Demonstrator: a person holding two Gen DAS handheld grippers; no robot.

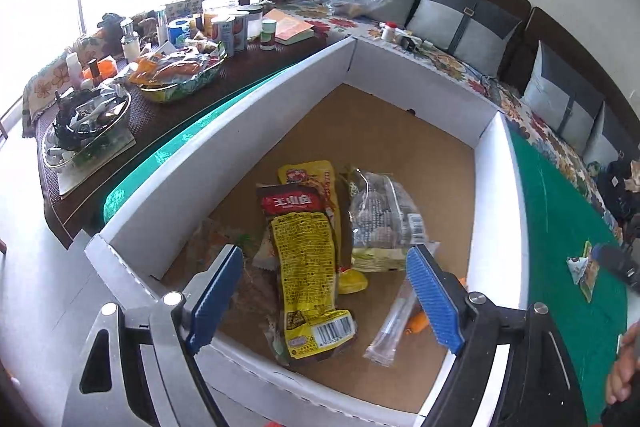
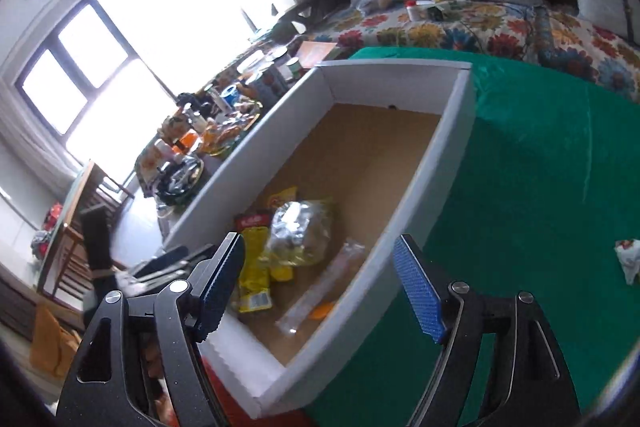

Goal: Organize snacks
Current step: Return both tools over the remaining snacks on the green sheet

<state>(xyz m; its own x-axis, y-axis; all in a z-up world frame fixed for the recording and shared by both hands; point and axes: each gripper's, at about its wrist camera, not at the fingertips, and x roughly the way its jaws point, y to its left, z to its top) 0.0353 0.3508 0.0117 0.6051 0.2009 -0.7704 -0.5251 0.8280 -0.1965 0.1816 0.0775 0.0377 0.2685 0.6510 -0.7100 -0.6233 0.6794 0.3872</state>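
**Snacks lie in the box, both grippers empty above it**

The snacks sit together on the brown cardboard floor of a white-walled box (image 1: 420,83), toward its near end. A long yellow packet (image 1: 306,267) with a red-and-dark top and a barcode lies lengthwise over a second yellow packet (image 1: 316,175). Just beside them on the right rests a clear bag (image 1: 384,215) of small round pieces, and nearer the camera a slim transparent sleeve (image 1: 390,327) lies touching a small orange item (image 1: 418,323).

The left gripper (image 1: 326,291) hangs over this pile, its blue fingers (image 1: 216,295) spread wide with nothing between them. The right gripper (image 2: 320,291) hovers over the box's near corner, its fingers likewise wide apart and empty.

The box stands on a green cloth (image 2: 540,187). One small wrapped snack (image 2: 629,259) lies apart on that cloth, well to the right of the box. Beyond the box's left wall, a dark worktop (image 1: 168,107) carries jars, cans and dishes. A floral-covered sofa (image 2: 480,27) with grey cushions runs behind.
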